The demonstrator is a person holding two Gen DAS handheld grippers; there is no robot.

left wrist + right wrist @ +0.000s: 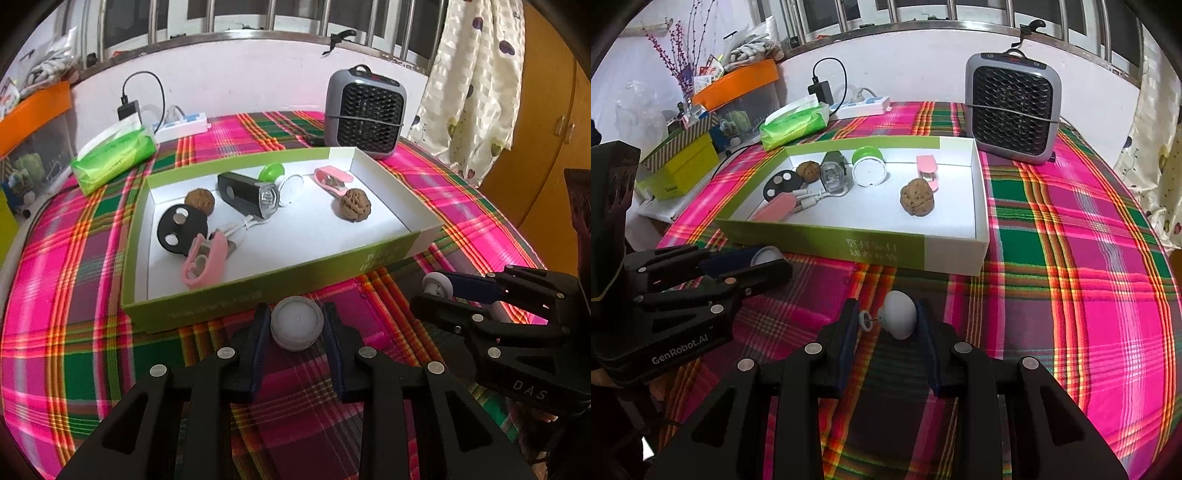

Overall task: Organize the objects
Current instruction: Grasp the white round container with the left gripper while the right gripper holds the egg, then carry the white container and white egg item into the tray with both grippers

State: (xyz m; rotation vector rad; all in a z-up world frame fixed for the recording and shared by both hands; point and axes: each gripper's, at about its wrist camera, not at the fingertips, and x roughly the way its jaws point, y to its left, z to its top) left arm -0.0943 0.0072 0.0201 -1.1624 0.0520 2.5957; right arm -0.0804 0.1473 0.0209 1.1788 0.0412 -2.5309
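A green and white box [280, 284] [956, 251] lies on the plaid cloth. It holds two walnuts [354, 204] [918, 196], two pink clips [205, 264] [929, 171], a black light [247, 194], a black disc [181, 229] and a green and white round case [870, 168]. My left gripper [297, 326] [768, 264] is shut on a white round cap [297, 325] just in front of the box. My right gripper [886, 321] [437, 291] is shut on a white roller piece [899, 319] above the cloth, to the right of the left gripper.
A grey fan heater [365, 114] [1015, 107] stands behind the box at the right. A green tissue pack [114, 160] [794, 125], a power strip [184, 125] and a charger sit at the back left. Storage boxes [683, 166] stand off the table's left edge.
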